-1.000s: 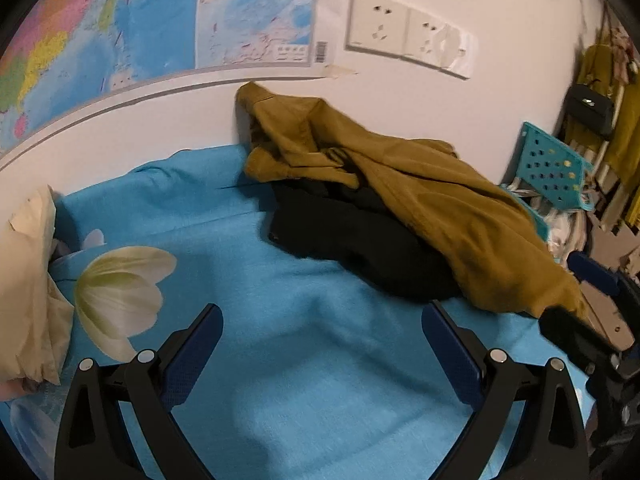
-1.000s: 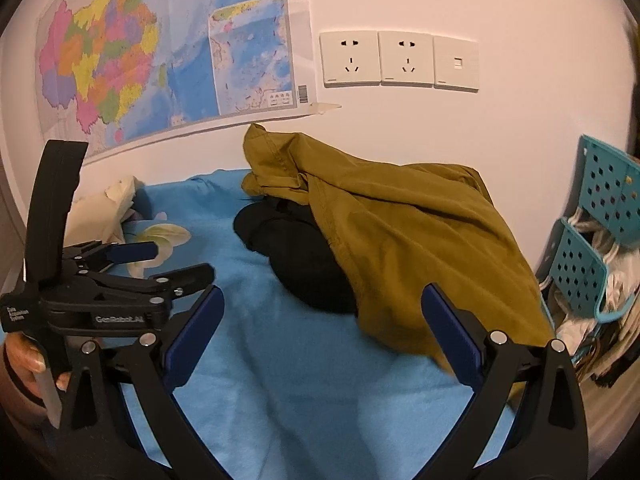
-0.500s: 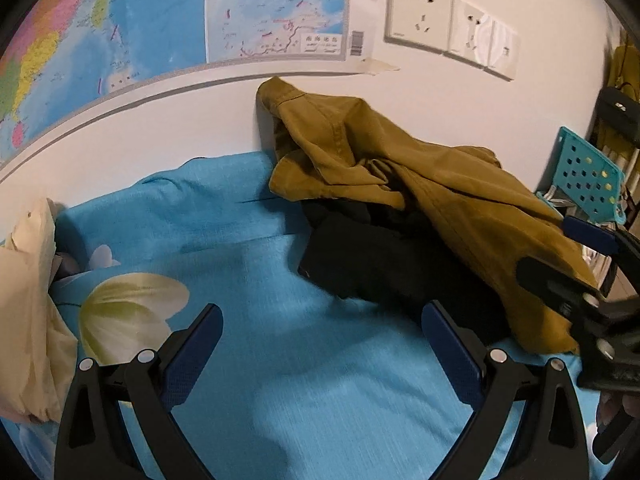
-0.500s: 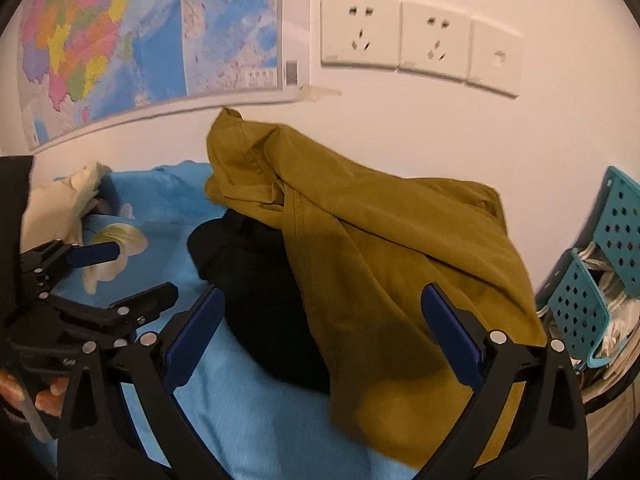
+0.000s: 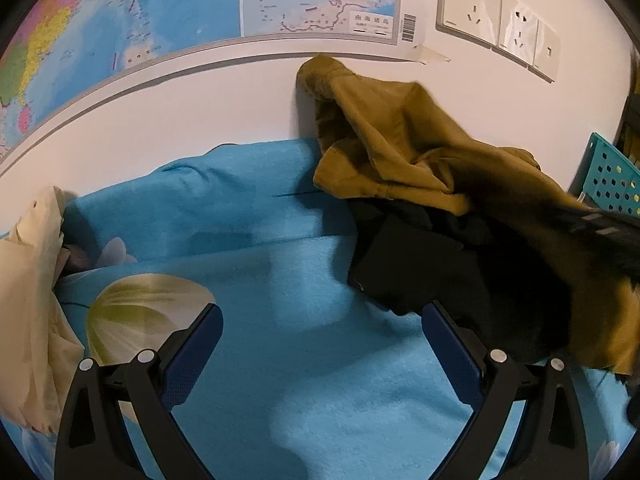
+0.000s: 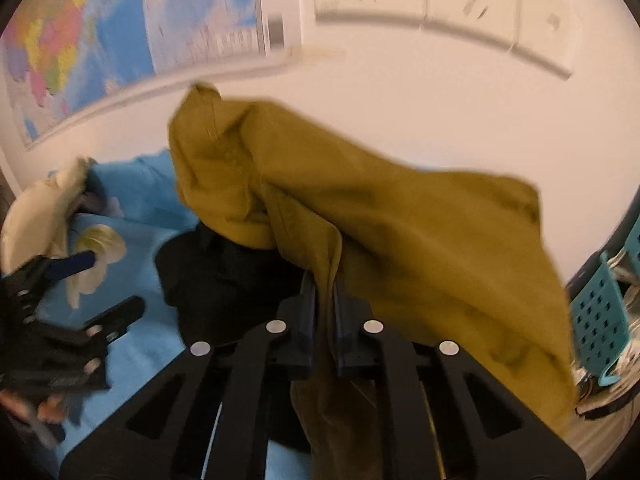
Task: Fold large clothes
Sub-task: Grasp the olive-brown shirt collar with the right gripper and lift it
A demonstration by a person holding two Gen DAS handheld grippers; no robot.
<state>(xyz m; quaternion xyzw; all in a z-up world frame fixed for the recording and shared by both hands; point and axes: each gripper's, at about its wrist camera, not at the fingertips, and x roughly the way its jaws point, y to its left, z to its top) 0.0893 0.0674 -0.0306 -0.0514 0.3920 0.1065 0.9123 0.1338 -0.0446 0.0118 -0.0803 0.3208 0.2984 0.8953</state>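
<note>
Pinching a fold of the mustard garment (image 6: 400, 240), the right gripper (image 6: 323, 300) grips it.

A colourful paper wall map (image 5: 168, 12) hangs beside white plastic wall sockets (image 5: 496, 20) — a teal perforated plastic basket (image 5: 612, 176) stands at the right edge.

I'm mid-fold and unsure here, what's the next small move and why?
Probably lift the mustard garment up and off the black garment: the right gripper is shut on its fold, while the left gripper hangs open over the blue sheet.
</note>
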